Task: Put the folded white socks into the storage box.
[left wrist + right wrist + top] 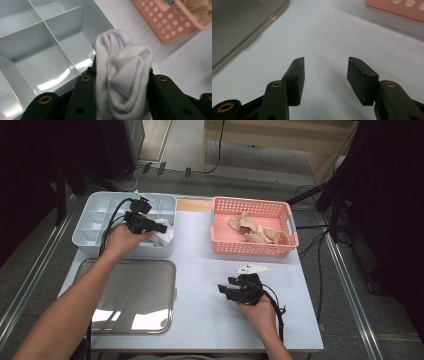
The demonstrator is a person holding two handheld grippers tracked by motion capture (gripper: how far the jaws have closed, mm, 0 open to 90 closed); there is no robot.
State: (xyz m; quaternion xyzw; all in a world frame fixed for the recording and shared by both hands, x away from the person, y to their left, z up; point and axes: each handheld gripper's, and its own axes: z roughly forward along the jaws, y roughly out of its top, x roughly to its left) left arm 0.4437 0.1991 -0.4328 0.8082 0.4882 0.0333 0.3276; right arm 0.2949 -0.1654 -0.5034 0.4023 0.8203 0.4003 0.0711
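Your left tongs [122, 82] pinching rolled white sock [122, 75] over divided bin's [95, 215] near-right compartment, ready for drop; right tongs [324, 80] spread, idle on tabletop [210, 285].

Left tongs [159, 226] clamped, forearm stretched forward, right tongs [226, 287] parted, hand low

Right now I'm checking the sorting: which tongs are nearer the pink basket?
Right. The right tongs rest on the table just before the pink basket; the left tongs hold a white sock over the grey divided box.
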